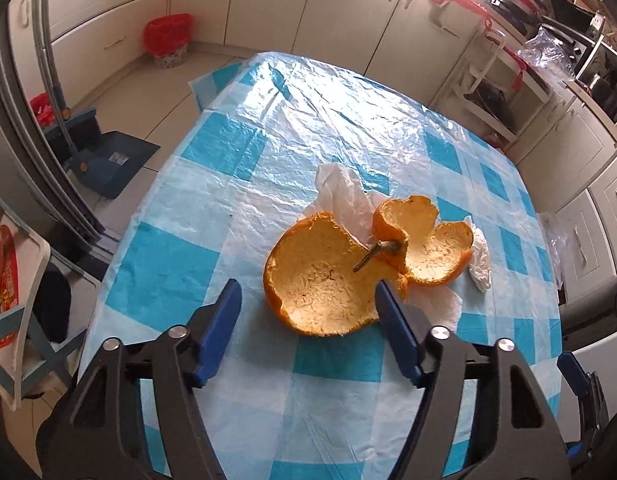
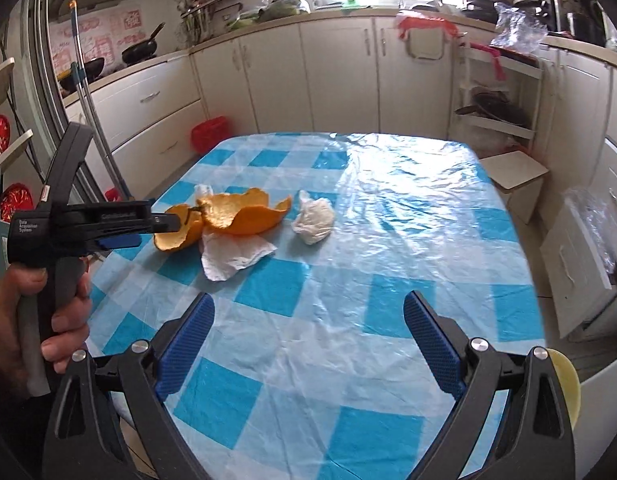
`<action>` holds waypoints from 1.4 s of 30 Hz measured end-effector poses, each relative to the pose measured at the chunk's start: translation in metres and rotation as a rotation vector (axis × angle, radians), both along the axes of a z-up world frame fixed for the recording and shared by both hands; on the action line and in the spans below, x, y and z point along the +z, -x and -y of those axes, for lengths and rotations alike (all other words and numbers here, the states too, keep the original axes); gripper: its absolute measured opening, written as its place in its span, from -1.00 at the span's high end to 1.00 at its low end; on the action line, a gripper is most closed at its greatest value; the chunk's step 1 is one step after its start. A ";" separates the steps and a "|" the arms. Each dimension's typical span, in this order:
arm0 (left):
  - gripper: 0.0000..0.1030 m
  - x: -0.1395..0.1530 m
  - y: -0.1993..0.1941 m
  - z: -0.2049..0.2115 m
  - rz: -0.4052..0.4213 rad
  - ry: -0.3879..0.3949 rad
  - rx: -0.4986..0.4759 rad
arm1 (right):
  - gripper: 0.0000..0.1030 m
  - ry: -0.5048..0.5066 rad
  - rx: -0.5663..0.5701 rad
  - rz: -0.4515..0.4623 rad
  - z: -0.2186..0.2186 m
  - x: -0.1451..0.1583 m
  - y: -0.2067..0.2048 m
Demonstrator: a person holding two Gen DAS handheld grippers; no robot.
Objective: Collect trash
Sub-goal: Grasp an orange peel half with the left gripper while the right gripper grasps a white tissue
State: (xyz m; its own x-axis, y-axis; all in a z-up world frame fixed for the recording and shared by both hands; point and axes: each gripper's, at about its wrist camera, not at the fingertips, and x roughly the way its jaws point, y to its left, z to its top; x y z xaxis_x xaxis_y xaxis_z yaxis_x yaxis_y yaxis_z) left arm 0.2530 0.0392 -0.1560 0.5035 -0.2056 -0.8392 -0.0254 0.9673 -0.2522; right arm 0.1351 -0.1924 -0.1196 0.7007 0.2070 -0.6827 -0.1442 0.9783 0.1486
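Note:
A large orange peel with a stem lies on the blue-and-white checked tablecloth. A flat white tissue lies under it and a crumpled white tissue ball sits to its right. My left gripper is open, its blue fingers either side of the peel's near edge. In the right wrist view the peel, flat tissue and tissue ball lie at the table's left. My right gripper is open and empty over the tablecloth, well short of them.
A red-lined bin stands on the floor by the cabinets, also in the right wrist view. A blue dustpan and broom stand left of the table. A shelf rack and a small stool stand beyond the far right corner.

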 end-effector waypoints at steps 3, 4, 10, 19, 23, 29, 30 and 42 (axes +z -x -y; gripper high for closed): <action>0.32 -0.005 -0.008 0.004 0.002 -0.025 -0.037 | -0.79 0.004 0.038 -0.029 -0.016 -0.008 -0.019; 0.55 -0.006 -0.010 0.005 0.003 -0.034 -0.049 | -0.79 0.007 0.048 -0.036 -0.021 -0.010 -0.024; 0.78 -0.002 -0.008 -0.008 0.009 -0.057 -0.065 | -0.79 0.005 0.105 -0.088 -0.050 -0.022 -0.056; 0.78 0.008 0.014 -0.036 -0.018 -0.059 -0.060 | -0.38 0.012 0.138 -0.153 -0.076 -0.036 -0.091; 0.78 0.006 0.023 -0.041 -0.025 -0.052 -0.056 | 0.74 0.028 0.181 -0.167 -0.075 -0.035 -0.088; 0.78 0.005 0.037 -0.041 -0.028 -0.026 -0.076 | 0.92 -0.031 0.228 -0.184 -0.051 -0.027 -0.052; 0.78 0.006 0.040 -0.041 -0.026 -0.021 -0.086 | 0.92 -0.049 0.226 -0.184 -0.043 -0.024 -0.044; 0.23 0.002 0.047 -0.021 -0.030 -0.065 -0.166 | -0.08 -0.082 0.131 -0.203 0.025 -0.015 0.024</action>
